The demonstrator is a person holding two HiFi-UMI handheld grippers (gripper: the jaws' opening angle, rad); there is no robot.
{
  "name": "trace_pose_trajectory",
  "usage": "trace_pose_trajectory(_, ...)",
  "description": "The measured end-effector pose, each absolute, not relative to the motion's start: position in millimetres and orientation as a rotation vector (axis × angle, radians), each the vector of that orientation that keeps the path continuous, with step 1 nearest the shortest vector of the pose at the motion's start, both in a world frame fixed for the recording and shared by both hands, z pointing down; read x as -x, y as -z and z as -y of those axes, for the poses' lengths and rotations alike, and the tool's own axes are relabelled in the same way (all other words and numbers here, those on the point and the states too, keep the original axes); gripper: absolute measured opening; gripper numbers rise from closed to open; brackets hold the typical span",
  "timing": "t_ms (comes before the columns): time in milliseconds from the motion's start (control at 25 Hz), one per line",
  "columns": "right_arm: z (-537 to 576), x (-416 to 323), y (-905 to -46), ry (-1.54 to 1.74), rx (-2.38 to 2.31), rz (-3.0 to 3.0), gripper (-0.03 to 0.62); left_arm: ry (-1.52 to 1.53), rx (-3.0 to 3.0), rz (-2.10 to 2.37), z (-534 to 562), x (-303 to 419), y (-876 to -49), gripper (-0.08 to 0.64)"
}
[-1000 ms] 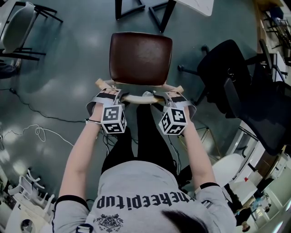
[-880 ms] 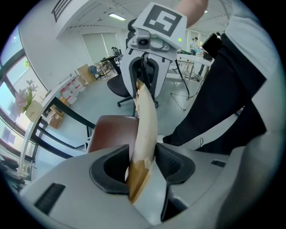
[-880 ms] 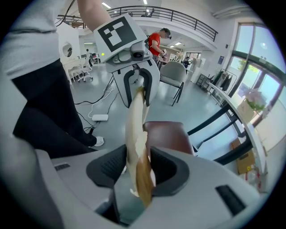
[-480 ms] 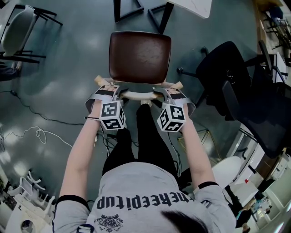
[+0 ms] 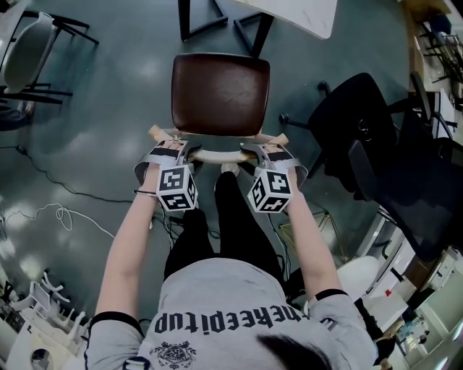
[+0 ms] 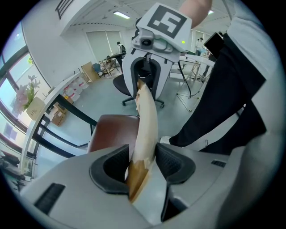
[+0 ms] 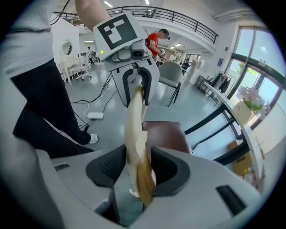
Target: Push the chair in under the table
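Observation:
The chair has a dark brown seat (image 5: 221,94) and a pale curved wooden backrest (image 5: 217,155), and stands just before the white table (image 5: 304,11) on its black legs (image 5: 249,25). My left gripper (image 5: 181,149) is shut on the backrest's left part, my right gripper (image 5: 255,150) on its right part. In the left gripper view the backrest (image 6: 145,125) runs between the pads of the left gripper (image 6: 142,163), over the seat (image 6: 111,132). The right gripper view shows the backrest (image 7: 135,129) clamped in the right gripper (image 7: 137,167), with the seat (image 7: 167,134) beyond.
A black office chair (image 5: 362,123) stands close on the right. A grey chair (image 5: 29,43) is at the upper left. Cables (image 5: 58,209) lie on the floor at the left. The person's legs (image 5: 231,217) are right behind the chair.
The chair, with both grippers on its backrest, has crept toward the table. More of the white table top shows at the upper edge.

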State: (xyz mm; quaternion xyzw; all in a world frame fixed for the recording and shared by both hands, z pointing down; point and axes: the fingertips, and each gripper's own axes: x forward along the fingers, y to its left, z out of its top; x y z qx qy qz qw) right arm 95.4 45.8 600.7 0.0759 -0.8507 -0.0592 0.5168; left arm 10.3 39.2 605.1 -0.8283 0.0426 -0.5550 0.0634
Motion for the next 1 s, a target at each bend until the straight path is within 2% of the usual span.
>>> trace_pose_trajectory(1000, 40.0, -104.3, -603.5, 0.243, -0.175, 2.031, 0.186, 1.706, 2.526, -0.252, 41.2, -18.7, -607.2, 0.2)
